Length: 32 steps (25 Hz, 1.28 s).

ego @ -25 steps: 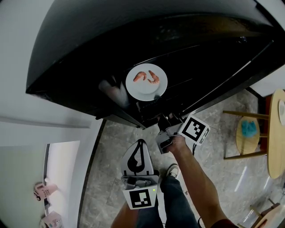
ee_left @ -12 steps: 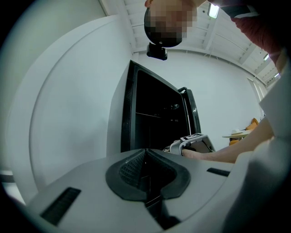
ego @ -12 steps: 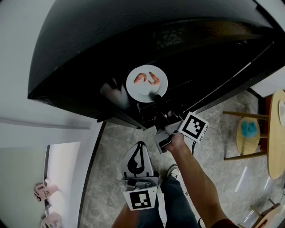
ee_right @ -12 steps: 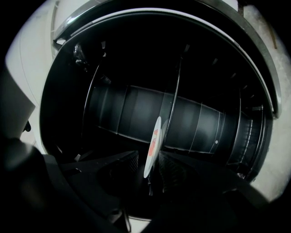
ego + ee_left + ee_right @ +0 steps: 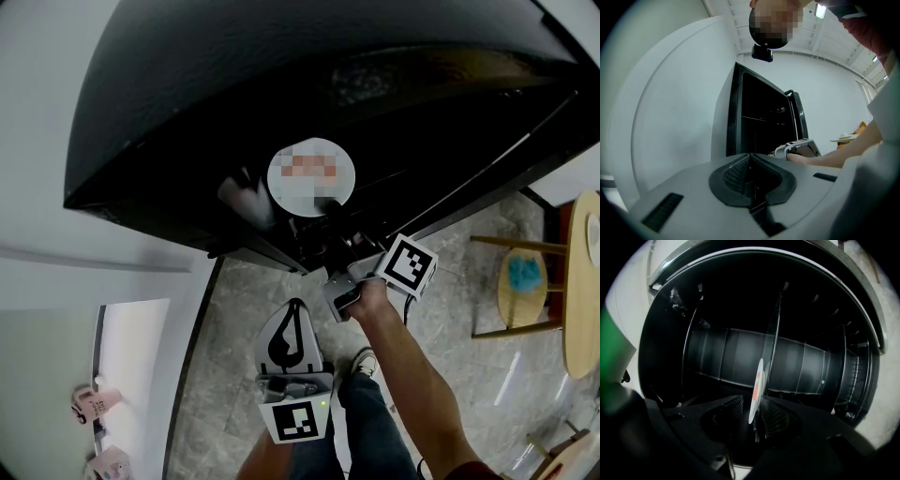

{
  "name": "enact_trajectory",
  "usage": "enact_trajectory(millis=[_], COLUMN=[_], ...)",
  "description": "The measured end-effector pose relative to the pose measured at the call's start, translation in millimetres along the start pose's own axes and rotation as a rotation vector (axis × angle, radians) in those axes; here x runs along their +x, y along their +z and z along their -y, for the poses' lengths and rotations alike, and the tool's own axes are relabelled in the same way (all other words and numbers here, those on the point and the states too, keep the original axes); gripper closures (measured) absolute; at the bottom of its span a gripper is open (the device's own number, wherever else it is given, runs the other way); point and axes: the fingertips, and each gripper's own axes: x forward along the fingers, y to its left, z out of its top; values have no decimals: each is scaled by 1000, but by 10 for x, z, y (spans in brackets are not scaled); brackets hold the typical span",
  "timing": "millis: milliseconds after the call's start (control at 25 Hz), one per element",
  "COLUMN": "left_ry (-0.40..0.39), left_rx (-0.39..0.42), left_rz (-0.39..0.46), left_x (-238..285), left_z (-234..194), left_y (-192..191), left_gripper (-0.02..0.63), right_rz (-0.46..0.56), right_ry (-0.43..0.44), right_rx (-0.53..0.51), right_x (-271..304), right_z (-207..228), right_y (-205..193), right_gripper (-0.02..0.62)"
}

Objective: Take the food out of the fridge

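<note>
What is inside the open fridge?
A white plate with reddish food, its rim between the open jaws of the right gripper. The rest of the fridge is too dark to show anything else.

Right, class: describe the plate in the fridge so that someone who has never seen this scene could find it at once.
Look into the open black fridge. Inside lies a round white plate carrying reddish food, its near rim between the right tool's open jaws. It alone shows as a bright disc against the dark interior.
</note>
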Motion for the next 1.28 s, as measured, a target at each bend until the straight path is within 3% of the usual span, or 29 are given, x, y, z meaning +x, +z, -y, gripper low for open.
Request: enact_trajectory(millis=[1280], left_ry=[6], left_rx=[-2], left_rz=[2], left_x=[41], left_z=[0], left_y=[6], left_gripper=[592], right_rz=[28], right_ry=[-70], right_rx=[127], right_x=[33], right_z=[131], right_y=[28], right_gripper=[555])
